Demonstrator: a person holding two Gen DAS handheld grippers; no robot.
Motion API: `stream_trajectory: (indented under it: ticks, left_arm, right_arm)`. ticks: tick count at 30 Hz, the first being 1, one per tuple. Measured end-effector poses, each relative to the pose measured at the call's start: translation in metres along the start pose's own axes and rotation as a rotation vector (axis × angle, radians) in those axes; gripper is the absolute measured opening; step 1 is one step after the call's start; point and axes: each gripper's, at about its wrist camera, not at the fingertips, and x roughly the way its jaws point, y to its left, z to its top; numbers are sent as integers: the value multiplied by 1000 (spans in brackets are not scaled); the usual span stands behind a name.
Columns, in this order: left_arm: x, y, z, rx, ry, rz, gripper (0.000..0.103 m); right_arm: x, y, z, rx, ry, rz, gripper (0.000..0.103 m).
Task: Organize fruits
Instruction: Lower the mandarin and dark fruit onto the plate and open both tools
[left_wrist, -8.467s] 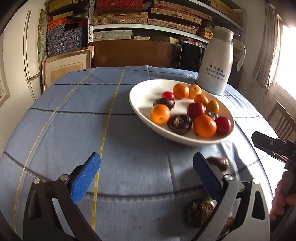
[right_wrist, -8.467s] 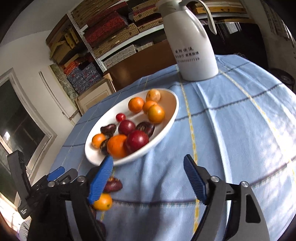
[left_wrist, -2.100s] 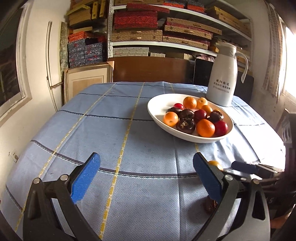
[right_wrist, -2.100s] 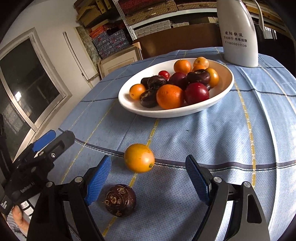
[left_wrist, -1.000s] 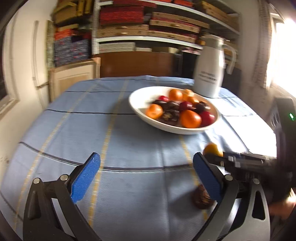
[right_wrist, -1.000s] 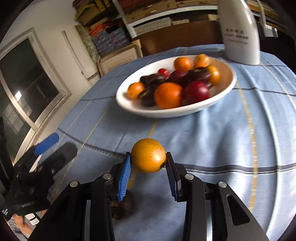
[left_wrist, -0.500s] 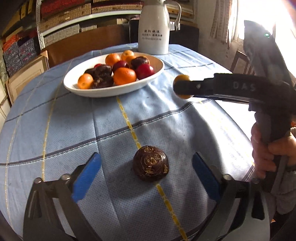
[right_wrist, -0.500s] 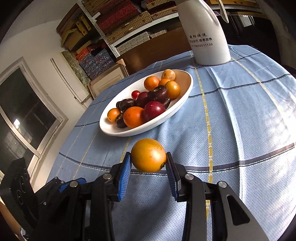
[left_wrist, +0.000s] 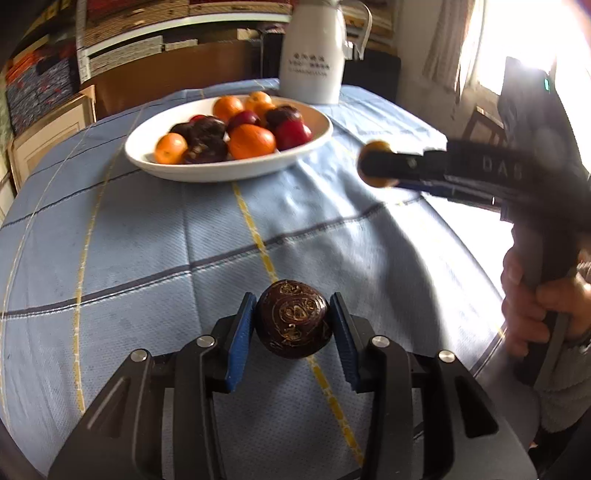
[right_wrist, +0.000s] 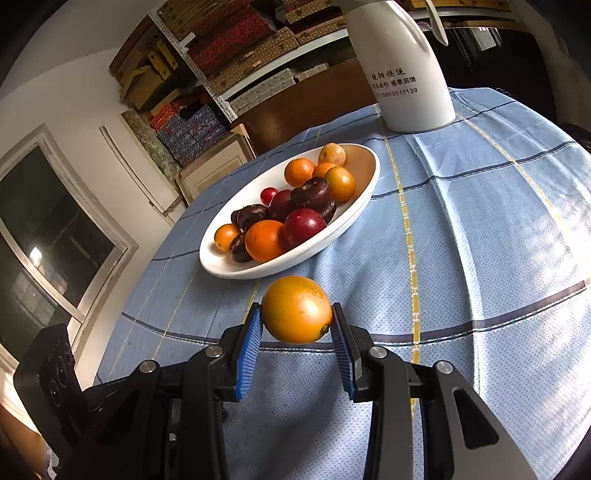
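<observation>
My left gripper (left_wrist: 292, 326) is shut on a dark brown patterned fruit (left_wrist: 292, 325) low over the blue tablecloth. My right gripper (right_wrist: 296, 325) is shut on an orange (right_wrist: 296, 309) and holds it above the cloth, short of the white oval plate (right_wrist: 354, 214). The plate (left_wrist: 147, 158) holds several oranges, red plums and dark fruits. In the left wrist view the right gripper (left_wrist: 376, 164) with the orange (left_wrist: 375, 147) hangs to the right of the plate.
A white thermos jug (left_wrist: 312, 55) stands behind the plate; it also shows in the right wrist view (right_wrist: 402, 66). The round table has a blue checked cloth (left_wrist: 147, 240). Shelves of boxes (right_wrist: 236, 40) and a chair (left_wrist: 484, 125) stand beyond the table.
My left gripper has closed on the dark fruit, which lay loose between its open jaws half a second ago. My right gripper still holds the orange and has moved slightly toward the plate.
</observation>
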Motion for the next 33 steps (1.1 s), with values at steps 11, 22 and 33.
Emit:
stream_trajectory:
  ticks: [11,22,33]
  left_arm:
    - [-13,43,73,-50,-95,59,40]
    - [54,116,171,-145,-84,110,40]
    - [95,143,186,-184,-93,149,71]
  right_arm:
    - [-1,15,38,-34,-34,32,38]
    - [95,40,120,-139,42,-49,38]
    - [138,36,131,-159,91,-98,51]
